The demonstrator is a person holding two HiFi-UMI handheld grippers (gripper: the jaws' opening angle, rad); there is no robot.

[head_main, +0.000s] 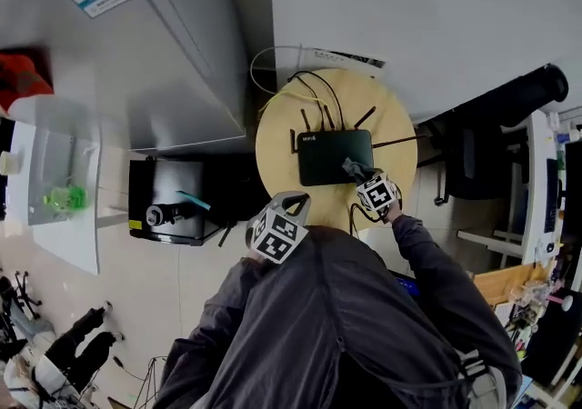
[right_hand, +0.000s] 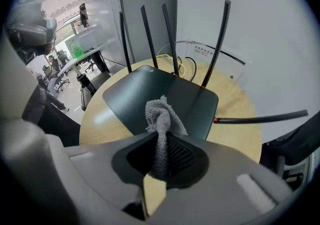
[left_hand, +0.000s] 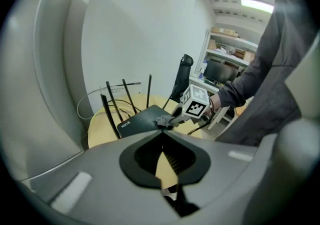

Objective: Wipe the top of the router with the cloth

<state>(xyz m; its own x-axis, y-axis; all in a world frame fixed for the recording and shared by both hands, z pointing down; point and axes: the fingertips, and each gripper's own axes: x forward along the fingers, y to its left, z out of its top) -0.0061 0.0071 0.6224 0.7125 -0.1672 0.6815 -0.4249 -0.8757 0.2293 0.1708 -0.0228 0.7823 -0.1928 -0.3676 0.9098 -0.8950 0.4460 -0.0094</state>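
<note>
A black router (head_main: 335,156) with several thin antennas lies on a round wooden table (head_main: 282,153). My right gripper (head_main: 355,171) is shut on a grey cloth (head_main: 353,167), which rests on the router's near right corner. In the right gripper view the cloth (right_hand: 161,119) bunches out from between the jaws onto the dark router top (right_hand: 150,94). My left gripper (head_main: 289,207) hangs back at the table's near left edge, off the router, jaws together and holding nothing. The left gripper view shows the router (left_hand: 142,119), the cloth (left_hand: 162,120) and the right gripper's marker cube (left_hand: 194,103).
Black and white cables (head_main: 314,89) run from the router's back over the far table edge. A black open box (head_main: 168,203) sits on the floor to the left. A black office chair (head_main: 509,107) stands to the right. A grey partition (head_main: 182,53) rises behind.
</note>
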